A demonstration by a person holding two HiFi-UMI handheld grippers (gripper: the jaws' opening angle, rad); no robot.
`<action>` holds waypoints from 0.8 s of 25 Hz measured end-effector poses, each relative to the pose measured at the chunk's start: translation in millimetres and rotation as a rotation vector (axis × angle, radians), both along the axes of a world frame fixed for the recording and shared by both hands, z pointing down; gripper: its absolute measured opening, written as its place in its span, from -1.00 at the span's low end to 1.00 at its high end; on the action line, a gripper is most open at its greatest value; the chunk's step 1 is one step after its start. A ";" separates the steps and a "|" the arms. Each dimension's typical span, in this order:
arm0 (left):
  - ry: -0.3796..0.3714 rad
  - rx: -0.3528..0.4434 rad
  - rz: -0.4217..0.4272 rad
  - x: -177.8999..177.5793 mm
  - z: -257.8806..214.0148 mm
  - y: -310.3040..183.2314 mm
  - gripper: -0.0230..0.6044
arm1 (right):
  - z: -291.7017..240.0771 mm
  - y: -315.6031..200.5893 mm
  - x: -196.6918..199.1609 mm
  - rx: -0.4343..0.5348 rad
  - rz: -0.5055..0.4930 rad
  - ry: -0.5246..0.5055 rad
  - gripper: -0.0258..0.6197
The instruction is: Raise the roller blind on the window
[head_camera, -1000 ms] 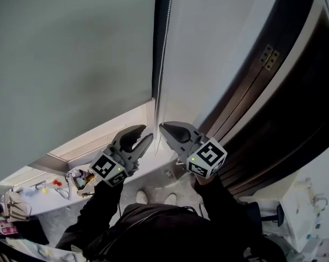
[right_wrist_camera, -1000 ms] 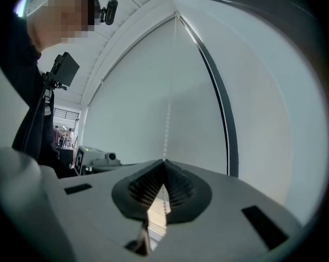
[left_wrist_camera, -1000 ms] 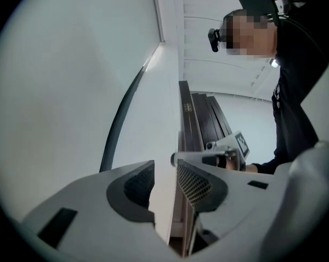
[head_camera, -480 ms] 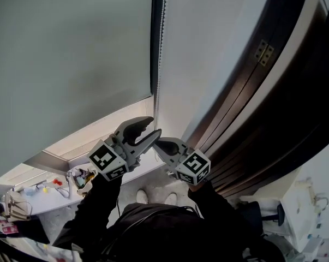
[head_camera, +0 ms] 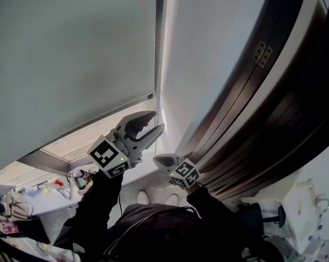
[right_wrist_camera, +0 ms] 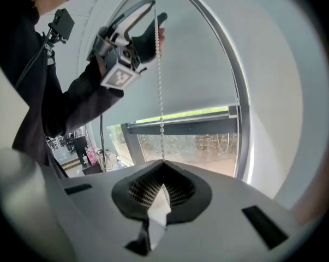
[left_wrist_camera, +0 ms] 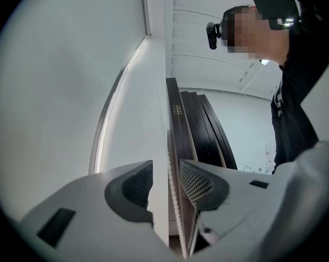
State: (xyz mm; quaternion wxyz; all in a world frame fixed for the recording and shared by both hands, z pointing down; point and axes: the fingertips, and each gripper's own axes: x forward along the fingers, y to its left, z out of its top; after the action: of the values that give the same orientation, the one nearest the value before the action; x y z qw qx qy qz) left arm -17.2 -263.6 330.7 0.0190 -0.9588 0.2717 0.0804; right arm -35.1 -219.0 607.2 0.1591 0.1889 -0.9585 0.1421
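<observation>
Roller blind (head_camera: 71,48): 1, grey, covers most of the window; lower edge (head_camera: 99,119) sits low, with a strip of glass bare beneath it.
Bead chain (right_wrist_camera: 159,70): 1 white strand made out, hangs at the blind's right edge; runs straight from 1 gripper to the other in the right gripper view.
Grippers: 2, each with 1 marker cube; the left is higher, the right lower and just beside it in the head view.
Left gripper (head_camera: 157,120): jaws apart, have just been opening; chain passes up between the 2 pads, neither pad pressing it; nothing gripped.
Right gripper (head_camera: 159,159): jaws closed hard together on the chain; beads enter at the tip, where the 2 pads meet.
Window glass (right_wrist_camera: 191,146): 1 uncovered strip below the blind, outdoor ground visible through it.
Door (head_camera: 262,124): dark brown with stepped panels, to the right of the window; 1 brass hinge (head_camera: 263,53) counted.
Sleeves (head_camera: 101,201): 2, dark, 1 behind each gripper.
Shoes (head_camera: 145,196): 2, pale, side by side on the floor, far below the grippers.
Low table (head_camera: 49,201): 1, pale, at lower left; small items on it, too small to count.
</observation>
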 end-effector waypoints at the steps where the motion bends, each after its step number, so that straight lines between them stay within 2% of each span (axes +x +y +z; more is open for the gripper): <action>1: 0.001 0.000 0.000 0.7 -1.1 -0.4 -0.44 | 10.5 2.6 0.9 -0.018 0.002 0.009 -0.90; 6: 0.002 -0.014 0.010 3.8 -5.5 -1.2 -0.45 | 21.5 9.8 -3.2 -0.035 -0.023 0.022 -0.90; 9: 0.020 -0.027 0.031 3.6 -7.4 -1.6 -0.83 | 22.7 5.9 -1.0 -0.044 -0.017 0.011 -0.90; 15: 0.016 -0.066 0.097 8.1 -4.4 -0.5 -0.87 | 24.9 -1.1 15.2 -0.053 0.018 -0.012 -0.90; 20: 0.070 -0.091 0.118 6.3 -5.3 -1.0 -0.88 | 22.2 -6.0 29.6 -0.040 0.049 -0.083 -0.90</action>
State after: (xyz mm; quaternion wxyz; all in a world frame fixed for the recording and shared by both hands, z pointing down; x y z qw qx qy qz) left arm -10.9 -264.6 325.4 -0.0391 -0.9697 0.2184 0.1022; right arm -5.6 -225.0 629.4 0.1195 0.2028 -0.9564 0.1729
